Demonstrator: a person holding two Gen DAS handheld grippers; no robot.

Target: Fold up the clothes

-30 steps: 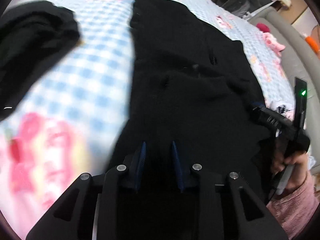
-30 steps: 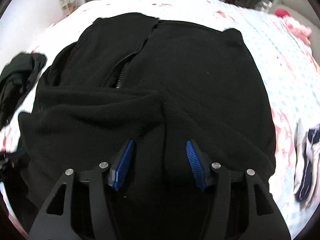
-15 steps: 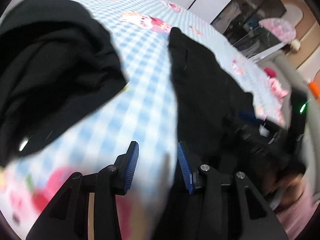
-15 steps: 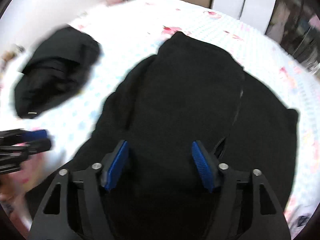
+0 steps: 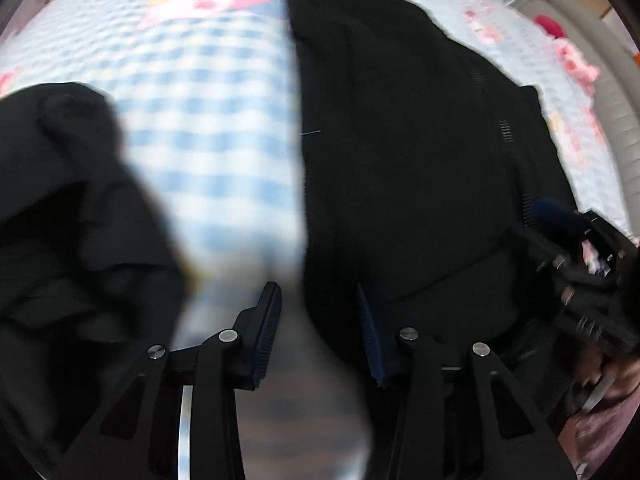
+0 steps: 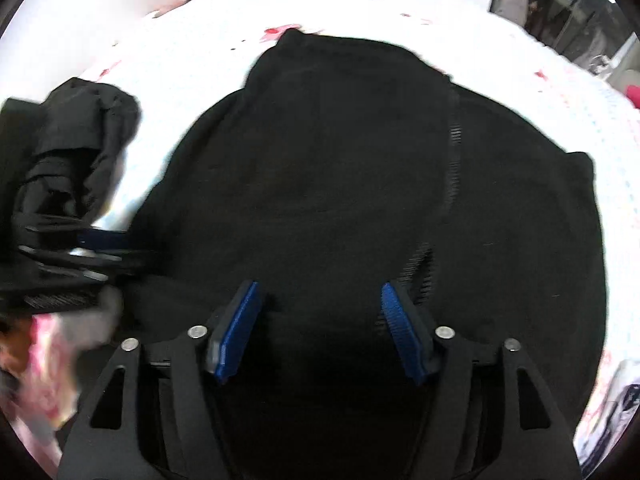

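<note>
Both claws are empty: left claw [image 5: 320,316] part open at the jacket [image 6: 360,184] edge, right claw [image 6: 320,328] just been opening wider (bundle [image 5: 72,216] lies beside, on bed [image 5: 208,120]).

L gripper [image 5: 318,320] points down over the bedsheet [image 5: 208,128], blue-white check w/ pink cartoon prints. Jaws apart, nothing between the pads; they've just been opening. Its right pad sits at the edge of the black jacket [image 5: 400,140], spread flat, zipper visible. Second black garment [image 5: 72,220] bunched at left. R gripper [image 5: 576,248] at far right, blurred, probably over the jacket's edge.
</note>
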